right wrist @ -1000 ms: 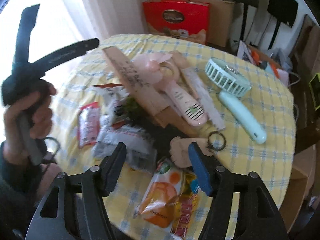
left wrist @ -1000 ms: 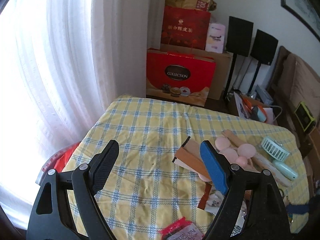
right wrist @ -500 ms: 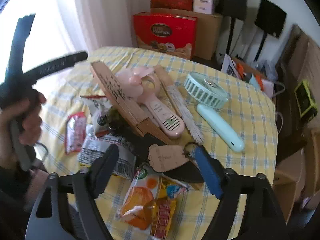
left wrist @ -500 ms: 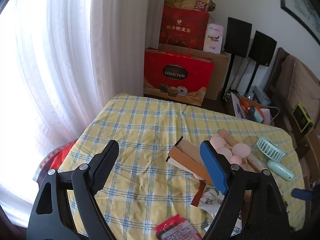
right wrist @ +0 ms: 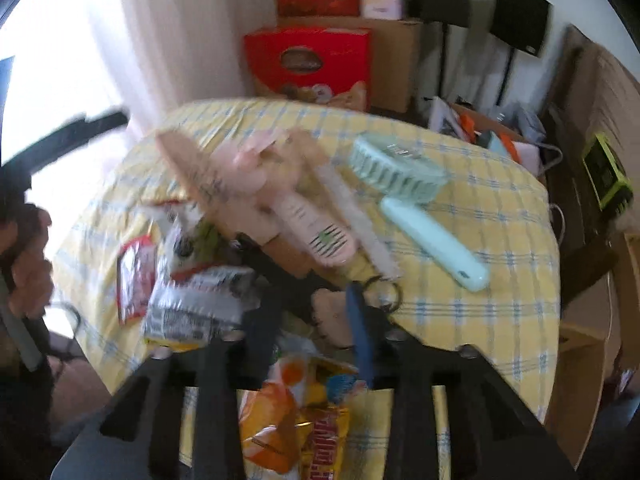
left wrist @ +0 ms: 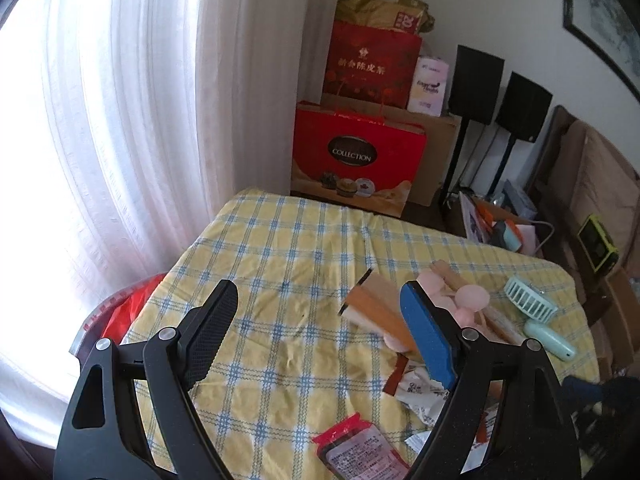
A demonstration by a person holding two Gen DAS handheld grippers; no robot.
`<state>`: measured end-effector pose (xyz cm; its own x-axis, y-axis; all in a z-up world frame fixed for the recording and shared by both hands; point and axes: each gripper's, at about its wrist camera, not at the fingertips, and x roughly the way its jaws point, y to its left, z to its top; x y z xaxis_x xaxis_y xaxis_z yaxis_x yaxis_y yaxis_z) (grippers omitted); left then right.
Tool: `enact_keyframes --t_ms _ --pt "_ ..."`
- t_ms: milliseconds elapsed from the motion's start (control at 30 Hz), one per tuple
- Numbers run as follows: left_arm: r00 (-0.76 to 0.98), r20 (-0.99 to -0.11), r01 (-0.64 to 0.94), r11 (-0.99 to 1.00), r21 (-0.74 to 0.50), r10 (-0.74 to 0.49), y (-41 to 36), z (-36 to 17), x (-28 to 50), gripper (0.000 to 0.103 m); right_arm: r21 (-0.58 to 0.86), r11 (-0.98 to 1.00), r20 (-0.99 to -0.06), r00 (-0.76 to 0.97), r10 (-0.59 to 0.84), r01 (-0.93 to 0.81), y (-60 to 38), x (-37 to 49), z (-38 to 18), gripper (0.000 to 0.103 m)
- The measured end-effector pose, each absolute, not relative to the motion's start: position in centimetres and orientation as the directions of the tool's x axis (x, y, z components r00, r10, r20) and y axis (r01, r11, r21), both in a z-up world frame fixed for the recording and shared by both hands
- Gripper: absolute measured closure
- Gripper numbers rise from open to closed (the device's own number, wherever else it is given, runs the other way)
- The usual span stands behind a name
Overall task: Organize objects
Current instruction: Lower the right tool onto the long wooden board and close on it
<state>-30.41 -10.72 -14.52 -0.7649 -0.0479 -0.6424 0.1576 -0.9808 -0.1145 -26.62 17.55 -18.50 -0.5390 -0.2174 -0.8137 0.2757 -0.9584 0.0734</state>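
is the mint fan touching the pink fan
Apart. The right wrist view shows the mint fan lying to the right of the pink fan, with a white brush between them.

Two handheld fans, one pink (right wrist: 316, 216) and one mint (right wrist: 416, 196); two black speakers (left wrist: 500, 92) on stands.

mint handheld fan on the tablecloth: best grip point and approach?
Grip the mint fan by its handle, probably from above with the jaws across its width. The handle is a slim bar lying flat on bare tablecloth, clear of the clutter; the round grille head is wider and harder to span.
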Motion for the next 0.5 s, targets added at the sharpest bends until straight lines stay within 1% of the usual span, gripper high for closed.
enact_keyframes --t_ms 67,267,367,400,500 --pt "-0.758 -0.650 0.161 -0.980 -0.117 -0.047 -10.8 -14.8 -30.4 0.021 0.065 -0.969 -0.812 -0.552 -0.191 0.239 18.6 -26.6 -18.2 0.085" --pt "-0.752 -0.657 0.162 -0.981 -0.107 -0.052 -10.7 -15.0 -30.5 0.021 0.054 -0.989 -0.814 -0.568 -0.124 0.138 21.6 -27.0 -18.4 0.086" --pt "-0.745 -0.666 0.156 -0.983 -0.099 -0.051 -10.6 -15.2 -30.6 0.021 0.116 -0.989 -0.805 -0.575 -0.148 0.093 23.3 -27.2 -18.6 0.082" --pt "-0.744 -0.666 0.158 -0.983 -0.097 -0.054 -10.5 -15.2 -30.6 0.021 0.149 -0.986 -0.804 -0.571 -0.168 0.080 23.8 -27.3 -18.8 0.082" --pt "-0.740 -0.671 0.155 -0.983 -0.100 -0.048 -10.5 -15.3 -30.6 0.021 0.189 -0.981 -0.805 -0.564 -0.183 0.047 24.9 -27.3 -19.2 0.082"
